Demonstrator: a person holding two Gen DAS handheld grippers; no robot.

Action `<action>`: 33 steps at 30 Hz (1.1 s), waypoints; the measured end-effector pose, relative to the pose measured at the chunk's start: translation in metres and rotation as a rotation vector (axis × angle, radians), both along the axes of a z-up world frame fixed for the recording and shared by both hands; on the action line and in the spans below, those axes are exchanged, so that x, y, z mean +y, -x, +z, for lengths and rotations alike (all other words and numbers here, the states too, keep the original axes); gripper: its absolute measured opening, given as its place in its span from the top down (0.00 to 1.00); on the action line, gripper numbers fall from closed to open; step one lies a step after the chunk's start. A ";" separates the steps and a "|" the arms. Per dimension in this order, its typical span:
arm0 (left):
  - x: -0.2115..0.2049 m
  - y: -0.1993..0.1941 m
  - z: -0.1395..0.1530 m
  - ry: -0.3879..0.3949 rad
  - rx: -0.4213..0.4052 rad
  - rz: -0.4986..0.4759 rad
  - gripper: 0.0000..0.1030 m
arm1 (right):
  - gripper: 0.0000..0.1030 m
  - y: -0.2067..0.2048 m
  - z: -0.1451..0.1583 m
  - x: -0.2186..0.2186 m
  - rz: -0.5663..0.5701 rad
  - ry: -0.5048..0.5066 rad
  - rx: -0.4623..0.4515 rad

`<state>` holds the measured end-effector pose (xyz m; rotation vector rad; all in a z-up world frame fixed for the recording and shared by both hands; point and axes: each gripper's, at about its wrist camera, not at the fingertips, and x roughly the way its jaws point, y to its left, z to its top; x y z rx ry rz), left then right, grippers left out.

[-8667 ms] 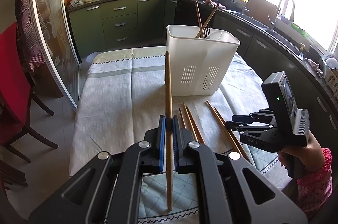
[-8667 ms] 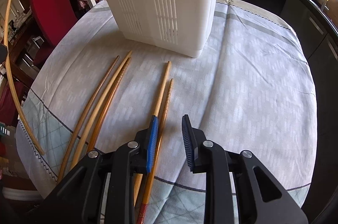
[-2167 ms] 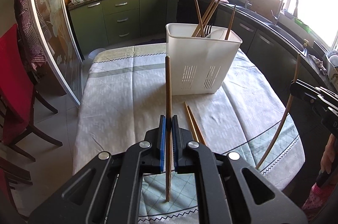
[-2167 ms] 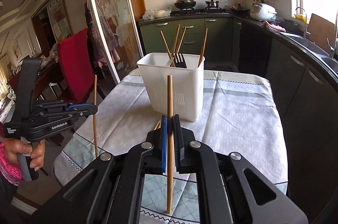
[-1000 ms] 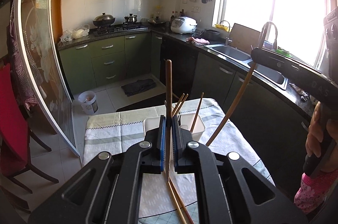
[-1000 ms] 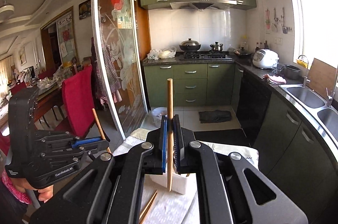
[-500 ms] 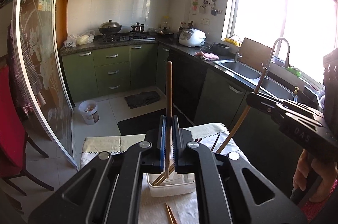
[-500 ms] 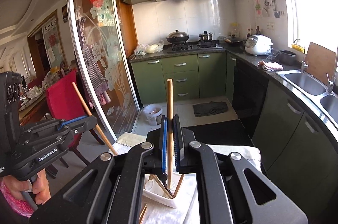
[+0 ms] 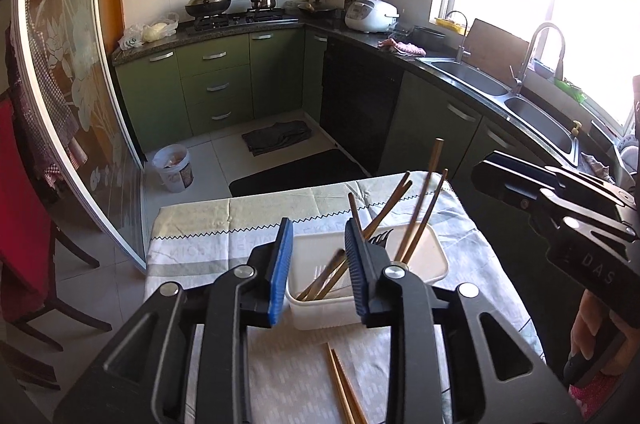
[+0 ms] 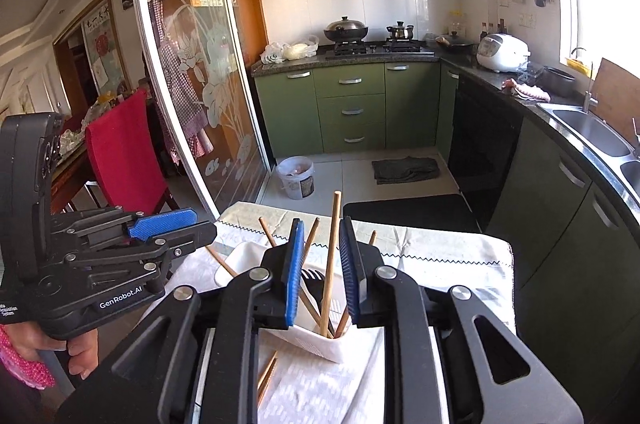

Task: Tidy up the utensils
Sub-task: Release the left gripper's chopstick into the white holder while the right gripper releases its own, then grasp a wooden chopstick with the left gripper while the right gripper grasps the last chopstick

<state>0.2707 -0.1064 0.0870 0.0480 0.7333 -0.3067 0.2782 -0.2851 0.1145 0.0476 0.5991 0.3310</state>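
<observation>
A white utensil holder (image 9: 434,260) stands on the cloth-covered table (image 9: 208,236) below both grippers, with several wooden chopsticks (image 9: 430,179) and a black fork (image 10: 314,280) standing in it. My left gripper (image 9: 316,264) is open and empty above the holder; a chopstick (image 9: 326,278) leans inside the holder between its pads. My right gripper (image 10: 320,272) is open above the holder (image 10: 320,346); a chopstick (image 10: 332,256) stands in the gap between its pads, its lower end in the holder. Two chopsticks (image 9: 344,390) still lie on the table in front of the holder.
The right gripper's body (image 9: 560,224) is at the right of the left wrist view, and the left gripper's body (image 10: 100,264) is at the left of the right wrist view. Red chairs (image 10: 120,151) stand left of the table. Kitchen cabinets (image 9: 216,87) and a sink (image 9: 532,111) lie beyond.
Both grippers have opened and let go of their chopsticks, which now stand in the holder. Both grippers have tilted down toward the holder.
</observation>
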 end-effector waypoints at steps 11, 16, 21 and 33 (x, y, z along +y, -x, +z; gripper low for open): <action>0.020 0.074 -0.081 -0.023 0.258 -0.045 0.69 | 0.61 0.152 -0.059 -0.030 -0.064 -0.060 -0.038; 0.009 0.082 -0.146 -0.045 0.390 -0.048 0.69 | 0.56 0.181 -0.128 -0.053 -0.120 -0.183 0.097; -0.002 0.071 -0.182 -0.049 0.461 -0.021 0.74 | 0.56 0.187 -0.157 -0.079 -0.171 -0.215 0.163; -0.016 0.058 -0.204 -0.124 0.513 0.031 0.84 | 0.56 0.192 -0.163 -0.102 -0.184 -0.268 0.174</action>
